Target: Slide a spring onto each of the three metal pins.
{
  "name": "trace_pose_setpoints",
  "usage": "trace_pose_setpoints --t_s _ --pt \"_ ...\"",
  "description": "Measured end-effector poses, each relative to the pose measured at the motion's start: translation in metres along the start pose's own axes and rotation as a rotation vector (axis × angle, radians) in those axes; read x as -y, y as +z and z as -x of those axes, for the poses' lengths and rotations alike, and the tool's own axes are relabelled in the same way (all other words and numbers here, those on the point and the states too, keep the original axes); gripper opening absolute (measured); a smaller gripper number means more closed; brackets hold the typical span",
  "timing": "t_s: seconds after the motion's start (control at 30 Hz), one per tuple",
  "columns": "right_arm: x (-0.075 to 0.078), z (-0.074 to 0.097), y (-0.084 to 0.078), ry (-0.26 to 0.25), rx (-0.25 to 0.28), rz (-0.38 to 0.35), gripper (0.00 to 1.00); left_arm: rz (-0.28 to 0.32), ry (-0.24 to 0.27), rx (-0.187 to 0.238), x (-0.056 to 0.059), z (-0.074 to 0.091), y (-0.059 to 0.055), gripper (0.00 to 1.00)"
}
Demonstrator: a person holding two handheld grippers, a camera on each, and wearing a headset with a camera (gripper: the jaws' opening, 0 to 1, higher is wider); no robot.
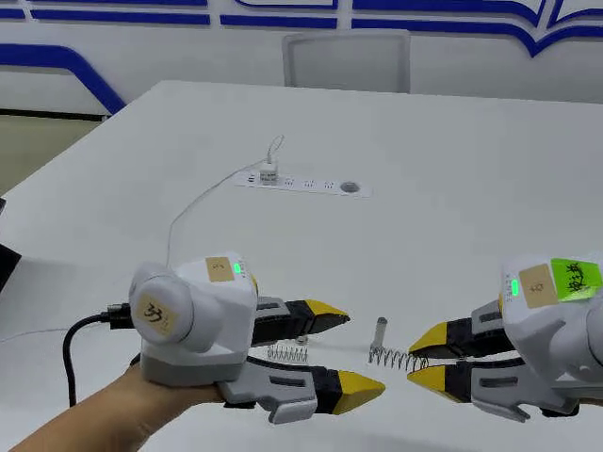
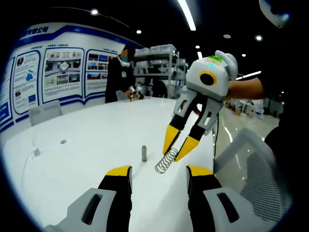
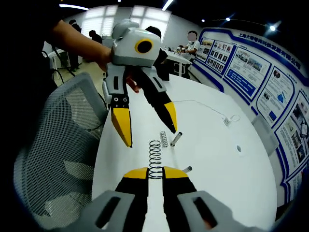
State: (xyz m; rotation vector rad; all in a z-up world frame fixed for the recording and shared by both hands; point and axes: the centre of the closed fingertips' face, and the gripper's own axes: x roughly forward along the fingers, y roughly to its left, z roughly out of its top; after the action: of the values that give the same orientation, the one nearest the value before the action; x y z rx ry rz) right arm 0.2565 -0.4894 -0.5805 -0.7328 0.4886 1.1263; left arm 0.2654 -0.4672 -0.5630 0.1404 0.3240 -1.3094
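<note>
My right gripper (image 1: 426, 358) is shut on one end of a wire spring (image 1: 396, 358), which sticks out to the left just above the white table (image 1: 452, 254). A short metal pin (image 1: 381, 331) stands upright just behind that spring. My left gripper (image 1: 349, 348) hangs open over a second spring (image 1: 287, 353) lying on the table, with nothing between its fingers. The left gripper view shows the held spring (image 2: 165, 160) and the pin (image 2: 144, 153) ahead of the open left gripper (image 2: 159, 171). In the right gripper view the right gripper (image 3: 155, 174) pinches the spring (image 3: 154, 159); the loose spring (image 3: 163, 138) and two pins (image 3: 176, 139) (image 3: 187, 169) lie beyond.
A white power strip (image 1: 301, 183) with a plugged-in charger and white cable lies mid-table. A black cable (image 1: 80, 339) trails from the left gripper. A grey chair (image 1: 347, 60) stands at the far edge. A mesh chair (image 3: 67, 130) stands beside the near edge.
</note>
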Motion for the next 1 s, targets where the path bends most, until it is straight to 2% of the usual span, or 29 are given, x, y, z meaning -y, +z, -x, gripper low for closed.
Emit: trace_pose_setpoints --t_s 0.37,0.63,0.9,1.0 --pt "-0.01 -0.003 0.008 0.045 0.02 0.035 0.11 -0.038 -0.058 -0.045 0.012 -0.006 -0.006 0.33" --pt "-0.015 -0.004 0.01 0.064 0.023 0.055 0.11 -0.041 -0.093 -0.068 0.019 -0.008 -0.01 0.22" --pt "-0.017 -0.003 0.014 0.075 0.028 0.071 0.11 -0.056 -0.102 -0.079 0.02 -0.008 -0.011 0.14" --pt "-0.02 -0.003 0.014 0.082 0.029 0.085 0.11 -0.103 -0.116 -0.099 0.024 -0.007 -0.013 0.11"
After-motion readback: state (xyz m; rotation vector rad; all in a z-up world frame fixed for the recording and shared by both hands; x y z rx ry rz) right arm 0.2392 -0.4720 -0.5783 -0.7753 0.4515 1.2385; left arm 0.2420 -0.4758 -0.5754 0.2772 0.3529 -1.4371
